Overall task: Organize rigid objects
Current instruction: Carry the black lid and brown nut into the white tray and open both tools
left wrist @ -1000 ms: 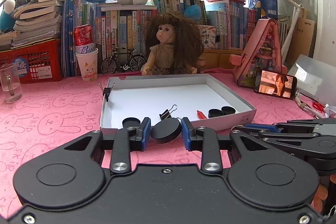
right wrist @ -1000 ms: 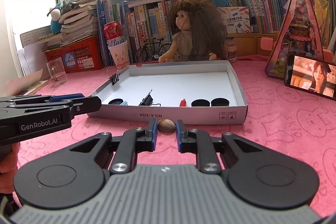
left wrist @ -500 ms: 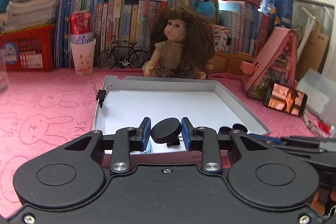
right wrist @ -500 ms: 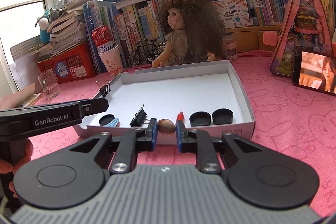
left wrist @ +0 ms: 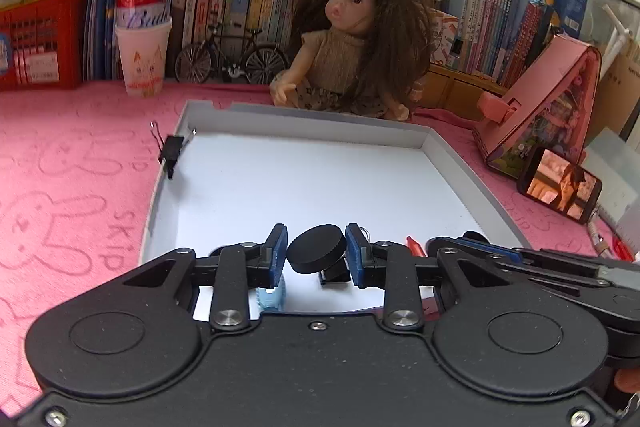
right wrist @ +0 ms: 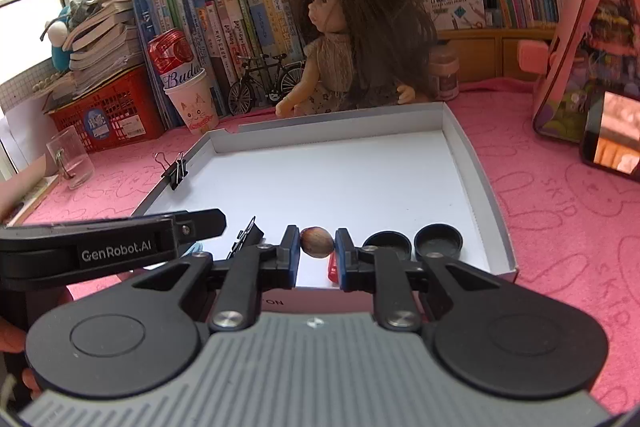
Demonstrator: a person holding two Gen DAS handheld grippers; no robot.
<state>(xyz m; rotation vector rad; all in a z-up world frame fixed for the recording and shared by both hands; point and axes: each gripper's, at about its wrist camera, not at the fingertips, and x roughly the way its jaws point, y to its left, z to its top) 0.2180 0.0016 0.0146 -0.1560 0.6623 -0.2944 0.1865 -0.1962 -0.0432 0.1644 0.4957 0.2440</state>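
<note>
Cap (left wrist: pixel 317 253), black, round: clamped between the blue pads of our left gripper (left wrist: pixel 316 255), held above the near end of the white tray (left wrist: pixel 304 187). Nut (right wrist: pixel 316 242), brown: pinched in our right gripper (right wrist: pixel 317 251) over the same tray edge. In the tray we count two black caps (right wrist: pixel 412 243), a binder clip (right wrist: pixel 245 235), a red piece (right wrist: pixel 332 267); another clip (left wrist: pixel 173 151) grips the left wall

Pink rabbit-print worktop (right wrist: pixel 560 187). White shallow box (right wrist: pixel 476 163) at its middle; doll (right wrist: pixel 352 47), paper cup (right wrist: pixel 192 107) and toy bicycle (right wrist: pixel 268 79) along the far edge; glass (right wrist: pixel 72 157) toward the left edge; phone (left wrist: pixel 560 185) toward the right.
</note>
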